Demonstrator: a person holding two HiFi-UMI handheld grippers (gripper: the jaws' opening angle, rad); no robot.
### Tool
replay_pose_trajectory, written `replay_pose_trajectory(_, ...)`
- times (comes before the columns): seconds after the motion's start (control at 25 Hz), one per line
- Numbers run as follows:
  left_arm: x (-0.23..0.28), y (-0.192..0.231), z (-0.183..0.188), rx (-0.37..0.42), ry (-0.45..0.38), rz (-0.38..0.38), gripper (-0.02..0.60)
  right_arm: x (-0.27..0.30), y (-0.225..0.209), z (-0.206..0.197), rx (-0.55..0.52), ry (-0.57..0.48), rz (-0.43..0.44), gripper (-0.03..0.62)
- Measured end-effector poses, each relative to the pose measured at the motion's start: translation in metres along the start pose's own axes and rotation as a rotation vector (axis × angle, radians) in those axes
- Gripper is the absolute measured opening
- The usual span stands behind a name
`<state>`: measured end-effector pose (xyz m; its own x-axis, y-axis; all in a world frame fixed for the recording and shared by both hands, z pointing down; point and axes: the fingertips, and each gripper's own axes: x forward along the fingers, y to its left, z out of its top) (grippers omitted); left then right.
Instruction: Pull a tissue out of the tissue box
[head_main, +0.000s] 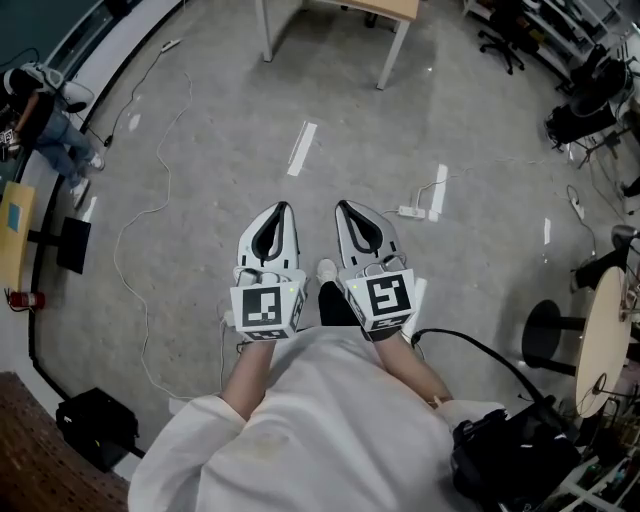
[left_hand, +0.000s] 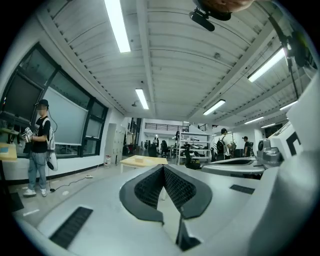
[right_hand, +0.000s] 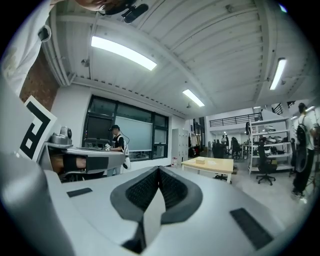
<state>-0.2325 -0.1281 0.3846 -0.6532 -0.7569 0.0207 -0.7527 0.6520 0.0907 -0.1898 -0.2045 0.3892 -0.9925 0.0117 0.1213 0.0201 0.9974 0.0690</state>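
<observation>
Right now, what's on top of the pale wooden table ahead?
A small pale box sits on the table, too small to identify. Nothing else shows on it. The right gripper hides the table's lower left part.

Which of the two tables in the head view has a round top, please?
The pale table at the right edge; the other table, at the top, has straight edges and white legs.

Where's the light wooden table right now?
The table stands some way ahead, just right of the right gripper's shut jaw tips in the right gripper view, with a small box on it.
</observation>
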Motion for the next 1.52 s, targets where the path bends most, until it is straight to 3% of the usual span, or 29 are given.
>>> replay_pose_trajectory(0.28, 0.106, 0.024, 0.027, 0.037, -0.03, -0.008, 0.002, 0.096, -0.069, 0.032, -0.014, -0.088, 0.001, 0.003)
replay_pose_trajectory(0.44, 0.158, 0.039, 0.035, 0.058, -0.044, 0.024, 0.002, 0.144, -0.099, 0.037, -0.001, -0.098, 0.027, 0.003)
replay_pose_trajectory(0.68, 0.209, 0.087, 0.017, 0.01, -0.017, 0.06, 0.002, 0.213, -0.095, 0.021, 0.043, -0.067, 0.101, 0.003)
replay_pose_trajectory(1.0, 0.313, 0.18, 0.023, 0.011, -0.045, 0.033, 0.0, 0.341, -0.127, 0.027, 0.013, -0.059, 0.029, 0.003)
replay_pose_trajectory(1.2, 0.366, 0.25, 0.039, 0.048, -0.06, -0.029, 0.0, 0.426, -0.113, 0.044, -0.012, -0.068, 0.028, 0.003)
replay_pose_trajectory(1.4, 0.407, 0.306, 0.021, -0.014, -0.023, -0.056, 0.0, 0.489, -0.1, 0.039, -0.019, -0.033, 0.021, 0.003)
replay_pose_trajectory(1.52, 0.432, 0.314, 0.01, -0.047, -0.005, -0.093, 0.0, 0.512, -0.112, 0.039, -0.018, -0.016, -0.011, 0.003)
